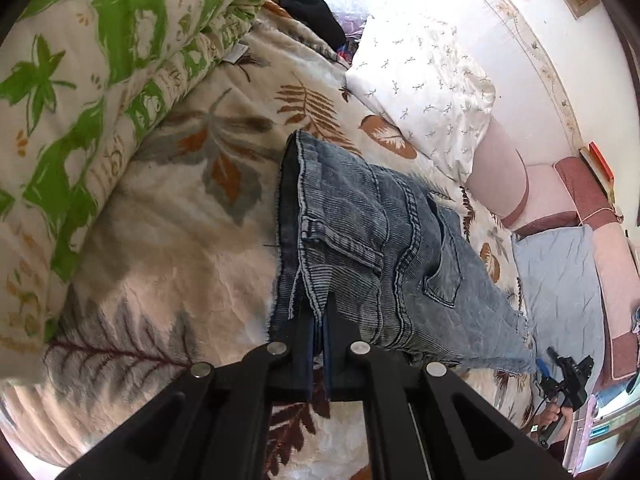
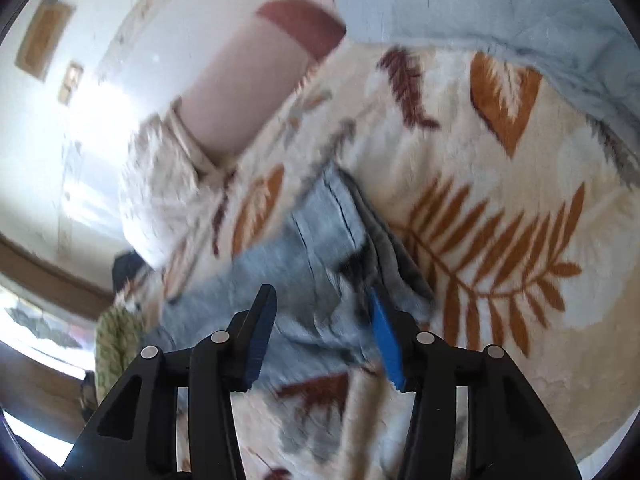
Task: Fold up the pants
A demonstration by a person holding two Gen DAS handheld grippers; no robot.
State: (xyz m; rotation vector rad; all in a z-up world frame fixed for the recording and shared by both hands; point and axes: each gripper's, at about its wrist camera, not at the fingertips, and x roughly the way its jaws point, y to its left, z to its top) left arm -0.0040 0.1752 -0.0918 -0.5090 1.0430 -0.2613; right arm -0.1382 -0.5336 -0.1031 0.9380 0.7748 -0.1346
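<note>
Blue denim pants (image 1: pixel 380 240) lie folded on a cream leaf-print blanket (image 1: pixel 180 240), waistband and back pocket facing up. My left gripper (image 1: pixel 318 316) is shut on the near frayed edge of the pants, with fabric pinched between its pads. My right gripper (image 1: pixel 568 372) shows small at the lower right, held by a hand, beside the pants' far corner. In the blurred right wrist view, the right gripper (image 2: pixel 320 296) stands open over the pants (image 2: pixel 320 232). Denim lies between its fingers, and the blue pads do not press on it.
A rolled green-patterned quilt (image 1: pixel 80 100) lines the blanket's left side. A white pillow (image 1: pixel 424 92) and a pink padded headboard (image 1: pixel 500 172) sit behind the pants. A light blue cushion (image 1: pixel 560 280) lies to the right, and a black garment (image 1: pixel 312 8) at the back.
</note>
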